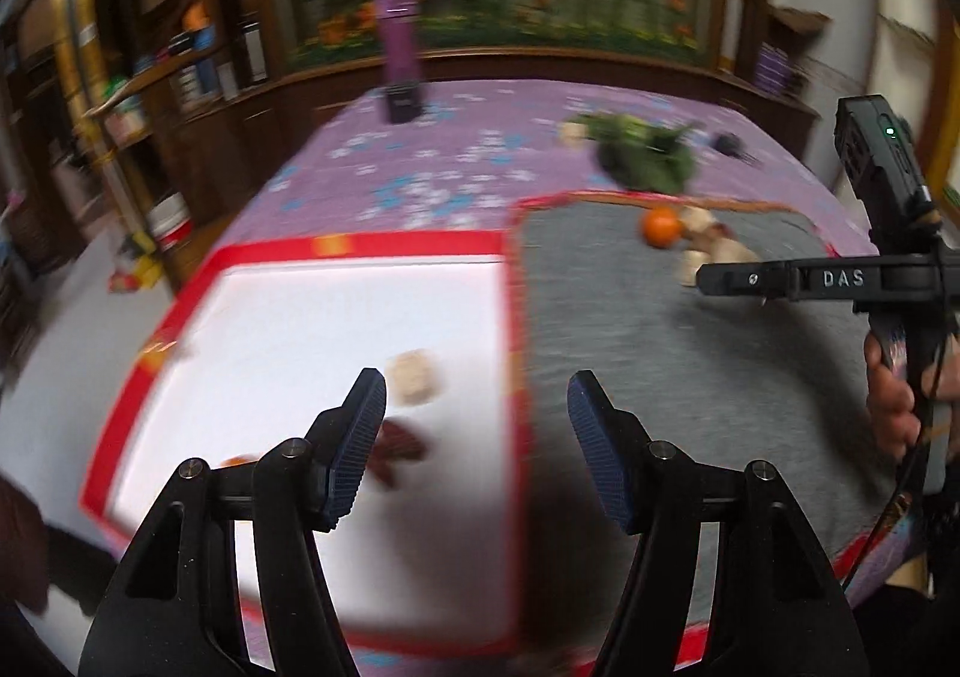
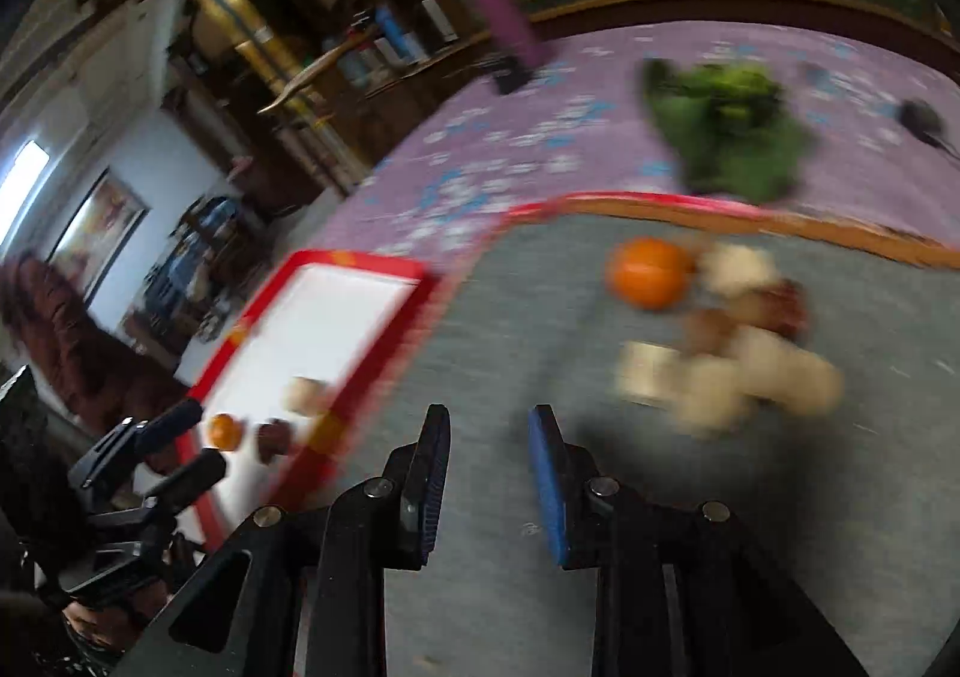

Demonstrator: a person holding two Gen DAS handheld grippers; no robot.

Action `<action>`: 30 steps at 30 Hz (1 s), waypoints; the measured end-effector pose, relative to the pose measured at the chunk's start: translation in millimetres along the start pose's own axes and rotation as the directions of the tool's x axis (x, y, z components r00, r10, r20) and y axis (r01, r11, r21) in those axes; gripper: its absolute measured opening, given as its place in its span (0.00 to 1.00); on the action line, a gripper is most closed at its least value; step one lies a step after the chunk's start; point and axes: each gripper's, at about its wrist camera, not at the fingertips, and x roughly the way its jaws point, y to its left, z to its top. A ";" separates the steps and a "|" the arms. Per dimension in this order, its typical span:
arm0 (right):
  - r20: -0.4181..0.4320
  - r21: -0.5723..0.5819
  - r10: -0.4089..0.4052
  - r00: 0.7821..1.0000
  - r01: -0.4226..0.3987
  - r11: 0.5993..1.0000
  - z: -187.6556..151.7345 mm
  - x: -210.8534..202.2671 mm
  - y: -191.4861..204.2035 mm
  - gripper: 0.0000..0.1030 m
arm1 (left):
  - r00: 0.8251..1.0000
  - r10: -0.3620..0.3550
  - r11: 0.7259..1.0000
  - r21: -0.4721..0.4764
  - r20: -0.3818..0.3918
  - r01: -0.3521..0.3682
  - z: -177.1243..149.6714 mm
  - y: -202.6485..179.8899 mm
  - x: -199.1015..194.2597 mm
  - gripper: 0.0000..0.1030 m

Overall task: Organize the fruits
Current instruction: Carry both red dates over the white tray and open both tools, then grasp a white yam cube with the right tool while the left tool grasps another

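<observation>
A white tray with a red rim lies left of a grey mat. In the tray sit a pale fruit, a dark brown fruit and a small orange. On the mat lie an orange and a blurred heap of pale and brown fruits. My left gripper is open and empty over the tray's right edge. My right gripper is open and empty over the mat, and shows in the left wrist view.
A purple flowered cloth covers the table. Green leafy vegetables lie beyond the mat. A purple bottle stands on a dark block at the far edge. Shelves stand at the left.
</observation>
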 end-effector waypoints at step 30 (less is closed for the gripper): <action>-0.013 -0.163 -0.268 0.963 0.262 0.951 7.2 -21.8 -78.8 0.25 | 0.976 -0.067 0.967 0.226 -0.207 0.115 71.0 -141.7 124.8 0.62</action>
